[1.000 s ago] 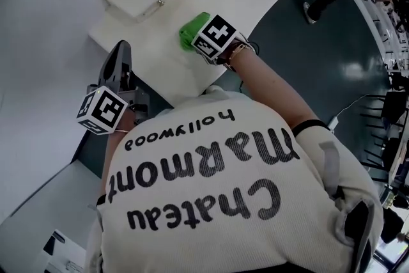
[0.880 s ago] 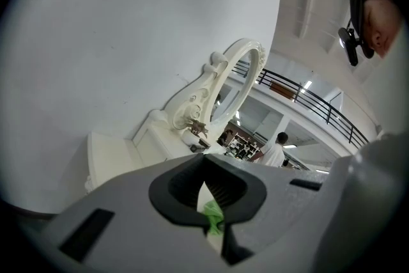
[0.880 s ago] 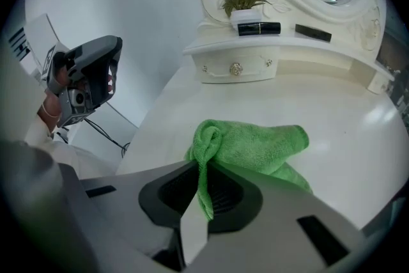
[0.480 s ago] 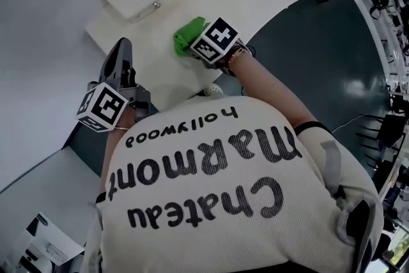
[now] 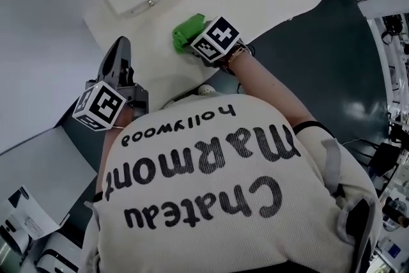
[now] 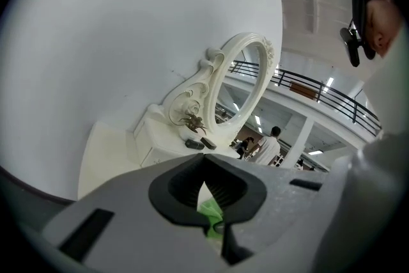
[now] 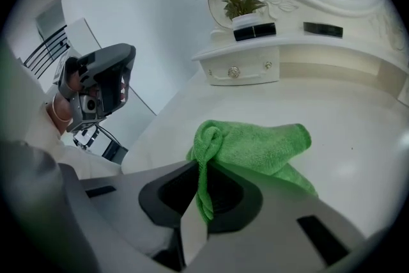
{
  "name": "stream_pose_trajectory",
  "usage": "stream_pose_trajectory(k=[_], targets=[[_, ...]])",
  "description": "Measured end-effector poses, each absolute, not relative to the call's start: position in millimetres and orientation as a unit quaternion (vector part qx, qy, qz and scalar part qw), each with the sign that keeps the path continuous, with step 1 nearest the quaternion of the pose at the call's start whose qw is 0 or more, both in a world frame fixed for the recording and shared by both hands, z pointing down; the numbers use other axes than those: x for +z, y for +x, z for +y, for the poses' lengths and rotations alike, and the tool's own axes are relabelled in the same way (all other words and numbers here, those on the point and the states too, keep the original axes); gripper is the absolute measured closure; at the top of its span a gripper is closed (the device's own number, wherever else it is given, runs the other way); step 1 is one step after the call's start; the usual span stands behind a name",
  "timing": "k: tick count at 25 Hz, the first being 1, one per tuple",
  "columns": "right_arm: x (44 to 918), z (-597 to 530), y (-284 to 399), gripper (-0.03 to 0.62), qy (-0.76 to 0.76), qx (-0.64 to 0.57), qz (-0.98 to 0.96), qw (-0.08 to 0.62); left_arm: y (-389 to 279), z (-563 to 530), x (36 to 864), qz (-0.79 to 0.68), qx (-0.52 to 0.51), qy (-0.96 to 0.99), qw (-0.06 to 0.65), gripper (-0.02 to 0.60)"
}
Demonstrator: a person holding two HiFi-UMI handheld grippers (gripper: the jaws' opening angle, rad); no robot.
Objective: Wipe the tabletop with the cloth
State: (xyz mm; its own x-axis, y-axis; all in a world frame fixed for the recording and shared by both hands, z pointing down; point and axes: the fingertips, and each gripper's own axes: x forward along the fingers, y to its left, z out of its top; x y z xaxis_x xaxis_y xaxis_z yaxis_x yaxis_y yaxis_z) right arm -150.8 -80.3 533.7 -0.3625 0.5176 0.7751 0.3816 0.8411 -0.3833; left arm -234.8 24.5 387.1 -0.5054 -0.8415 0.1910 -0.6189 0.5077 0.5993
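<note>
A green cloth (image 7: 255,145) lies bunched on the white tabletop (image 7: 358,118), one fold pinched between the jaws of my right gripper (image 7: 203,192). From the head view the cloth (image 5: 186,33) shows just left of the right gripper (image 5: 193,43), near the table's front edge. My left gripper (image 5: 119,55) hovers over the table's left front corner, away from the cloth, jaws shut with nothing between them. In the left gripper view the gripper (image 6: 203,171) points toward the mirror, and a sliver of the cloth (image 6: 211,213) shows behind its jaws.
A raised white shelf (image 7: 268,51) with small drawers stands at the back of the table, carrying a potted plant (image 7: 243,8) and dark small items (image 7: 254,31). An ornate oval mirror (image 6: 239,89) rises behind it. A white wall (image 6: 128,29) lies left; dark floor (image 5: 319,54) right.
The right gripper with the cloth has slid slightly left along the table's front edge. The left gripper has barely shifted. The head view has drifted.
</note>
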Motion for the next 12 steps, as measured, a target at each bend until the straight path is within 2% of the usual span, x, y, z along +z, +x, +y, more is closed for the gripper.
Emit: stream_pose_trajectory(k=[12], targets=[[536, -135, -143, 0.540, -0.290, 0.065, -0.830, 0.473, -201, 3, 398, -0.861, -0.247, 0.384, 0.223, 0.574]])
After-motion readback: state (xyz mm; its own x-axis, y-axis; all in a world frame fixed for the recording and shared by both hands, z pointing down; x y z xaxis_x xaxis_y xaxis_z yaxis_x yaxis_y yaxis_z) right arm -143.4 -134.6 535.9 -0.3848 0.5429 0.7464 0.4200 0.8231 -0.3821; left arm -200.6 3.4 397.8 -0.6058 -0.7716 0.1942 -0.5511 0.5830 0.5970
